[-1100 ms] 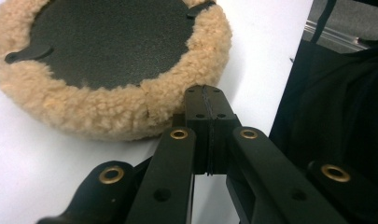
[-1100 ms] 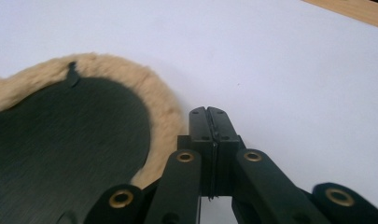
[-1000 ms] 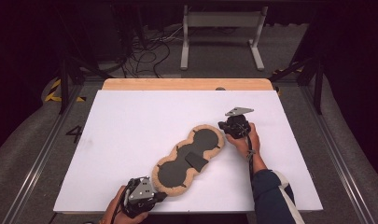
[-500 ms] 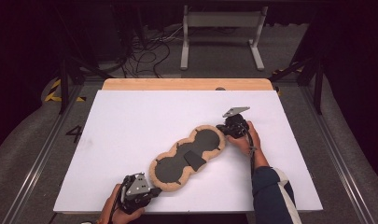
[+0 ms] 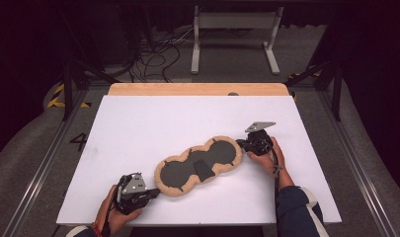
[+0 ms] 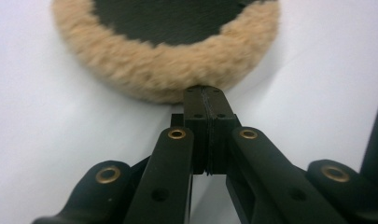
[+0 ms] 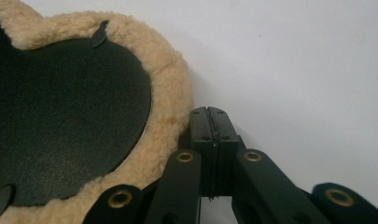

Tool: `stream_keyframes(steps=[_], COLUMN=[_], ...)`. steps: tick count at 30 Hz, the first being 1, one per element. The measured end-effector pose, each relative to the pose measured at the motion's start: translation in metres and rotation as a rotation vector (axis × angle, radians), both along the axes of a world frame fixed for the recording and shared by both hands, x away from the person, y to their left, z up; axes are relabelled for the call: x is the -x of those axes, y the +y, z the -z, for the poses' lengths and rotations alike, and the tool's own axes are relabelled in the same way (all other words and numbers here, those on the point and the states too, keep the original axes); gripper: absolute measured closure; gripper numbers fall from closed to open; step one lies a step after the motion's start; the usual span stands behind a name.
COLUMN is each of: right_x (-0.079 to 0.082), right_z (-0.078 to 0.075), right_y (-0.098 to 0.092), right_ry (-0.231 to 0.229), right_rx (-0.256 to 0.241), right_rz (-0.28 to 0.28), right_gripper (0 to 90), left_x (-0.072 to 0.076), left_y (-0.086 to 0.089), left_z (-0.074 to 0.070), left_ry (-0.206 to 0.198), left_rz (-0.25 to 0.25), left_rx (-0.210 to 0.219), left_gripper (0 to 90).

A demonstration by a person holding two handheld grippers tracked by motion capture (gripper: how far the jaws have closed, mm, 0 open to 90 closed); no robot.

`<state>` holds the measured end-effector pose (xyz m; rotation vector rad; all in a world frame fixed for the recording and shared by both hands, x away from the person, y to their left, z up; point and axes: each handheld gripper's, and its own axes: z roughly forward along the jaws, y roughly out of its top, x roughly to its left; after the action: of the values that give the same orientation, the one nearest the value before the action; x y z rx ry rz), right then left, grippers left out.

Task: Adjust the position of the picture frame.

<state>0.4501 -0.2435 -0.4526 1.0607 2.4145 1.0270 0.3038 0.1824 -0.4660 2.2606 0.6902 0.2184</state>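
— What blocks the white table (image 5: 138, 128)?

— The fleece-edged pad (image 5: 197, 165) lies slantwise across its near middle. The left gripper (image 5: 155, 191), jaws pressed together, sits at the pad's near-left end; the right gripper (image 5: 239, 143), jaws likewise together, sits at its far-right end.

— Open room?

— The whole far half, the left side and the near-right corner lie bare. A wooden strip (image 5: 197, 89) borders the far edge.

White table (image 5: 138, 128), grey floor (image 5: 227, 79), dark room
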Motion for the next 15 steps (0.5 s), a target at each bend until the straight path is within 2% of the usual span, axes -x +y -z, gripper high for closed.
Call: stream_keyframes(steps=[3,8,12,15], right_x=[0.004,0.008,0.007,0.008], right_z=[0.001,0.0,0.0,-0.001], right_y=[-0.002,-0.001,-0.003,-0.004], right_ry=[-0.002,-0.008,-0.004,-0.02], right_rx=[-0.003,0.016,0.009,0.036], right_rz=[0.0,0.0,-0.012,-0.022], right_gripper=[90.0,90.0,90.0,90.0], left_x=[-0.006,-0.015,-0.015,-0.017], left_y=[0.003,0.008,0.006,0.004], left_z=[-0.001,0.002,0.002,0.002], left_ry=[-0.013,0.036,0.021,0.019], left_rz=[-0.062,-0.061,-0.068,-0.081], left_rx=[-0.012,0.048,0.03,0.029], left_gripper=[87.2,87.2,88.2,89.3])
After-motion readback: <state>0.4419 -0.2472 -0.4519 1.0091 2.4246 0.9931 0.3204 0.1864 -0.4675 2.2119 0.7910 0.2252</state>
